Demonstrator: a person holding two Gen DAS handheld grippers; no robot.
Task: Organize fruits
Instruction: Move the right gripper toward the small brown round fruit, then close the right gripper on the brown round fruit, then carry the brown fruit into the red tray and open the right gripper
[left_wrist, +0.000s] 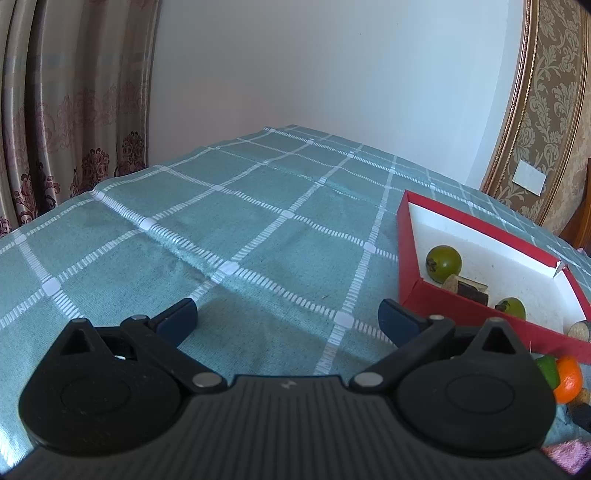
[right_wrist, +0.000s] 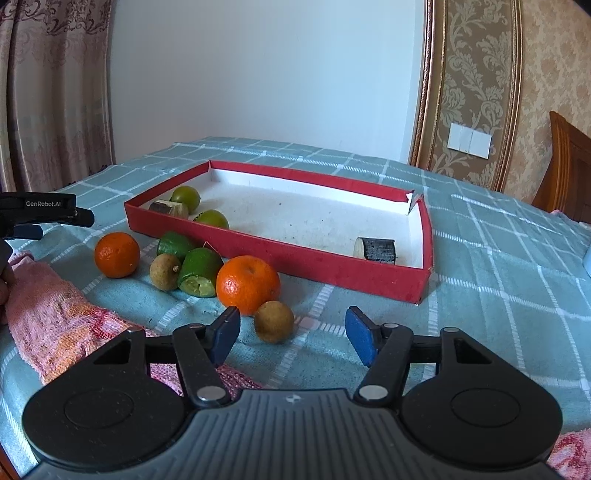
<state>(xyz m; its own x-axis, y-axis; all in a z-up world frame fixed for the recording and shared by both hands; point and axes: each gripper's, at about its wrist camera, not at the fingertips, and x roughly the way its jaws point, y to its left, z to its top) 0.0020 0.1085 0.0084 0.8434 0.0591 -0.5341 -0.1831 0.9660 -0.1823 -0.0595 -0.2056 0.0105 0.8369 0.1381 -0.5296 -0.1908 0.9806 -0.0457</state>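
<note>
My right gripper (right_wrist: 293, 338) stands open just above the cloth. A small brown longan (right_wrist: 274, 321) lies between its blue pads (right_wrist: 225, 334), nearer the left one and touching neither. Just beyond sits an orange (right_wrist: 246, 282), then two cut green fruits (right_wrist: 199, 271), a second longan (right_wrist: 164, 271) and another orange (right_wrist: 117, 254). The red tray (right_wrist: 295, 254) behind them holds two green fruits (right_wrist: 212, 218) and two wood pieces (right_wrist: 375, 250). My left gripper (left_wrist: 288, 321) is open over bare cloth, left of the tray (left_wrist: 408, 258), with nothing between its fingers.
A pink towel (right_wrist: 55, 314) lies on the teal checked tablecloth (left_wrist: 221, 221) at the near left, under the right gripper's left side. A wooden chair (right_wrist: 569, 166) stands at the far right. A curtain (left_wrist: 55, 129) hangs past the table's left edge.
</note>
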